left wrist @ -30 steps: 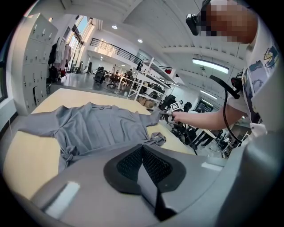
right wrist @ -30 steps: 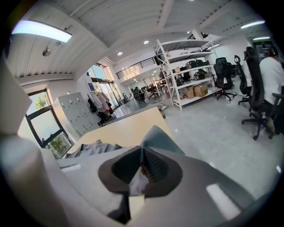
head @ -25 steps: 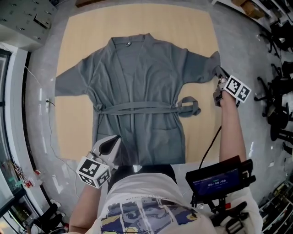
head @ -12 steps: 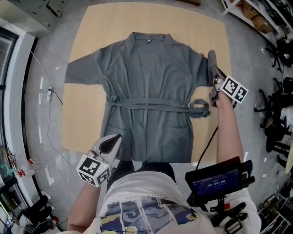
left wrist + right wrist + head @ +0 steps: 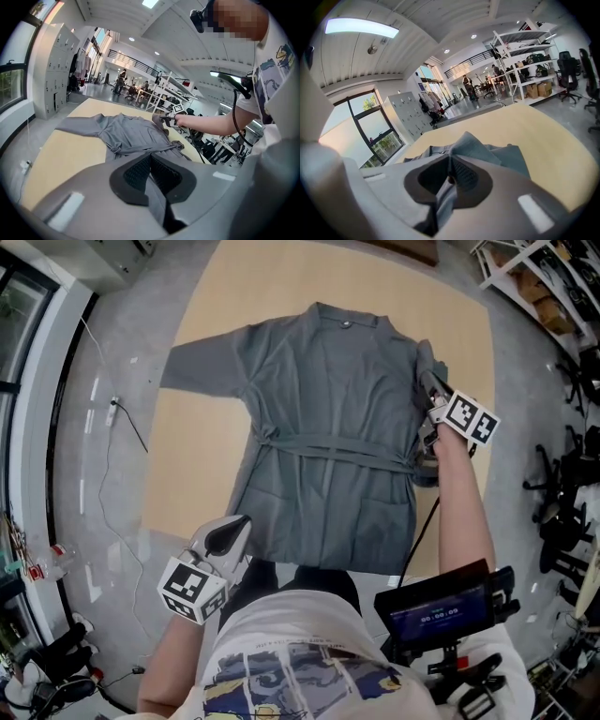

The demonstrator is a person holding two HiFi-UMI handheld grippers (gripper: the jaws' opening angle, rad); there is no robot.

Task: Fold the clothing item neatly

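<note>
On a pale wooden board (image 5: 202, 465) laid on the grey floor, a grey cloth robe (image 5: 328, 474) lies flat on its back. Its collar points to the board's far edge and its hem reaches the near edge. A grey belt (image 5: 333, 443) of the same cloth crosses the waist. One long sleeve (image 5: 202, 367) is spread flat toward the board's left edge. The other sleeve (image 5: 422, 357) is raised off the board near the right edge and drawn in over the robe's side. The right gripper (image 5: 427, 388) pinches it, jaws pressed together on the grey cloth. The left gripper (image 5: 239, 524) sits at the near edge by the hem's left corner, and its jaws are likewise clamped on a fold of the robe, which runs down between the black pads.
</note>
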